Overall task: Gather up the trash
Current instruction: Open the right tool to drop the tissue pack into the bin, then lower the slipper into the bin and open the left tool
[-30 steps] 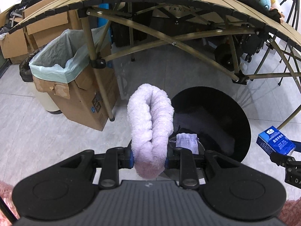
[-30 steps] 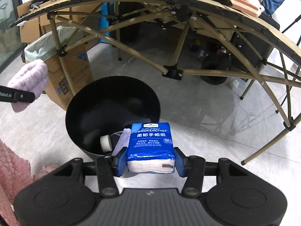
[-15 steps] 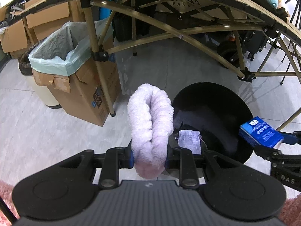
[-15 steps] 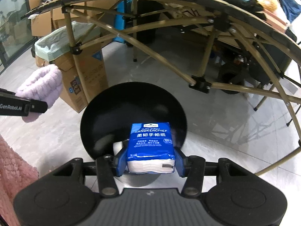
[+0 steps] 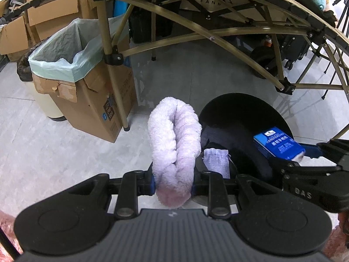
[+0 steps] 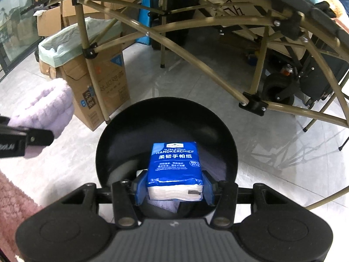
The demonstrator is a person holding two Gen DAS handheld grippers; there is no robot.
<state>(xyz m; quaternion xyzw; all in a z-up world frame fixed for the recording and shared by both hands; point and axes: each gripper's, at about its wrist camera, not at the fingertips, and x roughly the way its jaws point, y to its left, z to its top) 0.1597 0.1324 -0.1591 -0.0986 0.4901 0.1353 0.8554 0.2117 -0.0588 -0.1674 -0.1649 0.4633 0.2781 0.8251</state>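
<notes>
Left wrist only: pouch (image 5: pixel 216 163) in bin (image 5: pixel 281 118)

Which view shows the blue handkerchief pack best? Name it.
The right wrist view: the blue handkerchief pack sits centred in the right gripper, label readable, over the black bin. The left wrist view shows it only obliquely at the right edge.

Bin mouth: black bin (image 6: pixel 165 118) open from above, tissue pack (image 6: pixel 174 166) over it.
Left flank: table leg (image 5: pixel 113 74), cardboard box (image 5: pixel 87 100) close.
Overhead: table frame (image 6: pixel 196 65).
</notes>
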